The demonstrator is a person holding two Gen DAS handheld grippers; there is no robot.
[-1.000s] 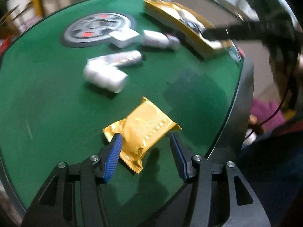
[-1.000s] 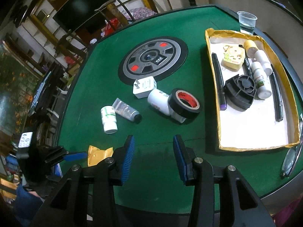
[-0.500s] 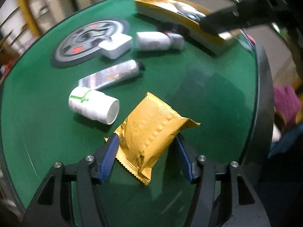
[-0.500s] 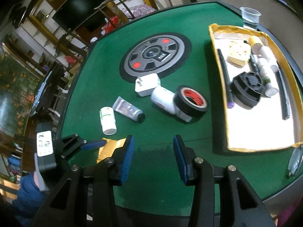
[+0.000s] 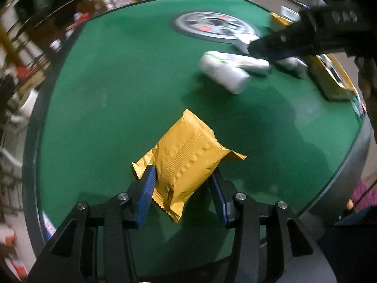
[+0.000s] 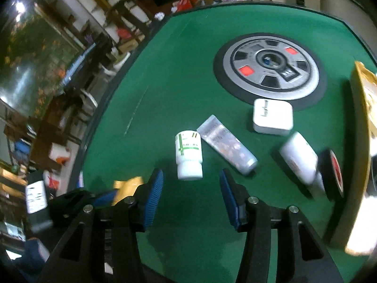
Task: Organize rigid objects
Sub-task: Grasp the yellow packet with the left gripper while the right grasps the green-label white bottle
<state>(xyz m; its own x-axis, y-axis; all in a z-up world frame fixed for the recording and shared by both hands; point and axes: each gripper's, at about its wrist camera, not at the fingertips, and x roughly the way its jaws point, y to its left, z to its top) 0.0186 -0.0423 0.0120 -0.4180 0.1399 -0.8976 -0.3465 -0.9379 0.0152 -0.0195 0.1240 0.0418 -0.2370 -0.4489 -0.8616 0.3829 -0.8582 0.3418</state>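
Dim room, cluttered wooden shelves (image 6: 99, 11)

A glossy golden-yellow foil packet (image 5: 186, 162) with a dotted embossed pattern is lying on the dark green felt surface (image 5: 106, 99). A white plastic bottle (image 6: 189, 156) is showing green label stripes, and the grey round disc (image 6: 271, 66) is showing red squares.

Bare green felt (image 6: 179, 89) is lying open far-left; white bottle (image 6: 188, 156), tube (image 6: 227, 147), charger (image 6: 273, 118), tape roll (image 6: 333, 173) are crowding the right.
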